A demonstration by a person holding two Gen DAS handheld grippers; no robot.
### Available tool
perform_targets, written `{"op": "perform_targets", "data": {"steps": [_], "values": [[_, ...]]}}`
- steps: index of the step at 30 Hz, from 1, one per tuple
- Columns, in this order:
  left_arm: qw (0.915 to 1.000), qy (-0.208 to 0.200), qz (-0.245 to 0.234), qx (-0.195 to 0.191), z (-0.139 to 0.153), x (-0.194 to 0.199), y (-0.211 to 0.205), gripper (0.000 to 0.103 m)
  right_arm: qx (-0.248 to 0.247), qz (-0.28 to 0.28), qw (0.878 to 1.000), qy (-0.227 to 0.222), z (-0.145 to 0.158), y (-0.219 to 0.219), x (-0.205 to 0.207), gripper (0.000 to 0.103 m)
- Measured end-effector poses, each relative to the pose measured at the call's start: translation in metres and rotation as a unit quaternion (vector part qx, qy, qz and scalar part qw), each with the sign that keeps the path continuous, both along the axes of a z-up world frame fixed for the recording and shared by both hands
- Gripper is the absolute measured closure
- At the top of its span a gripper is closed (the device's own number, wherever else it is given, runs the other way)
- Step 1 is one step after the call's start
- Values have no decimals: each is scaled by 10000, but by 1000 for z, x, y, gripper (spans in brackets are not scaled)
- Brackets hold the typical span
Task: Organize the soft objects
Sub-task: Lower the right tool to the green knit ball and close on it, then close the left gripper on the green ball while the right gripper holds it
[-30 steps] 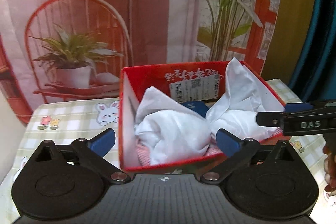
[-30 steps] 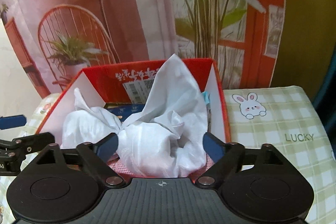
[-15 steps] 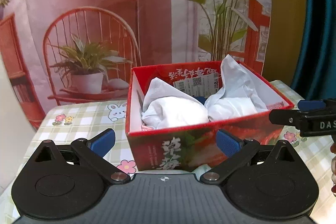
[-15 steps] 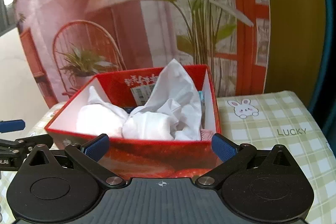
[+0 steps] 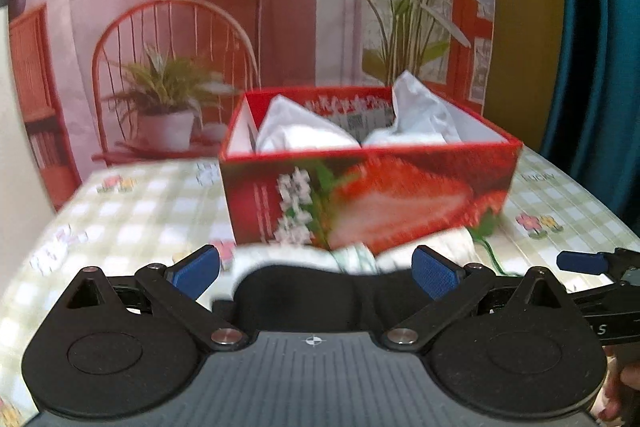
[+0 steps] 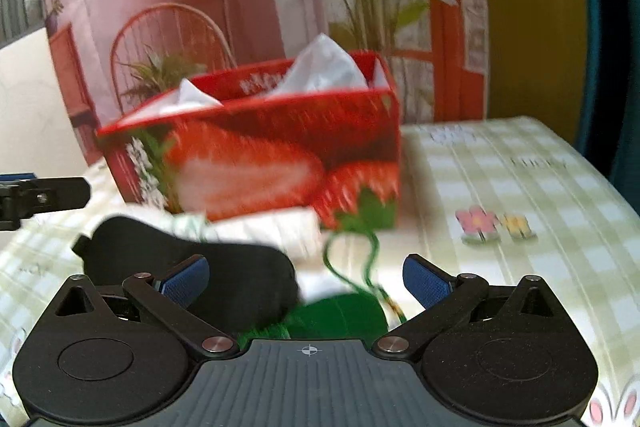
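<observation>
Soft things first: a black soft pad (image 6: pixel 192 267), maybe a sleep mask, lies on the near part of the surface (image 6: pixel 500 187), just in front of the strawberry box (image 6: pixel 260 163). Beside it, toward the right, I see a pale rolled cloth (image 6: pixel 276 227) tucked against the box's near wall, and a green bundle with a loose green cord (image 6: pixel 340 311) nearest to me. Those three look like what is left to put away; they sit out in the open where I can reach them from above.

Inside the box, white crumpled fabric (image 5: pixel 304 131) already fills the left and right halves, peaking above the rim. I read that as the tidy-up part done, with room getting tight on top.

My right tongs (image 6: pixel 306 279) stand wide, nothing between the blue pads, angled down over the black pad and the green bundle. That spread makes sense to me: a floppy thing wants a broad bite. In the left view, my left tongs (image 5: pixel 316 271) are also spread wide and empty, pointing at the black pad from the near side, with the box just beyond. The right tool's arm shows at the right edge there, so both hands are close together.

The box sits mid-surface on the checked cloth, open top facing up, so a short lift carries each piece in. Everything is blurred; edges of the pale cloth I can't separate cleanly.
</observation>
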State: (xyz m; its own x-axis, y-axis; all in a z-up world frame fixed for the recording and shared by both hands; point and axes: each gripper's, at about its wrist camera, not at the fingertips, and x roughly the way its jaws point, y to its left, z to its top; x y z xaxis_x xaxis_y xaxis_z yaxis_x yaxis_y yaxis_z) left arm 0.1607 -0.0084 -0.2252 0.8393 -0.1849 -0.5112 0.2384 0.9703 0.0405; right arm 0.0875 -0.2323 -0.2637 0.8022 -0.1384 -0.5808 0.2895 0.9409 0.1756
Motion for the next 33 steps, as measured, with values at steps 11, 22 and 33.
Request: {"op": "perform_targets", "data": {"steps": [11,22,33], "values": [[9981,538,195,-241,-38,-7,15,0,-43,-125,9999,109,-26,-3,-21,18],[9969,651,396,-209,-50,-5,21,0,632,78,9979,140,-35,-21,-21,36],[9946,770,-140,-684,-49,-1,12,5,494,631,9968,75,-33,-7,-19,56]]}}
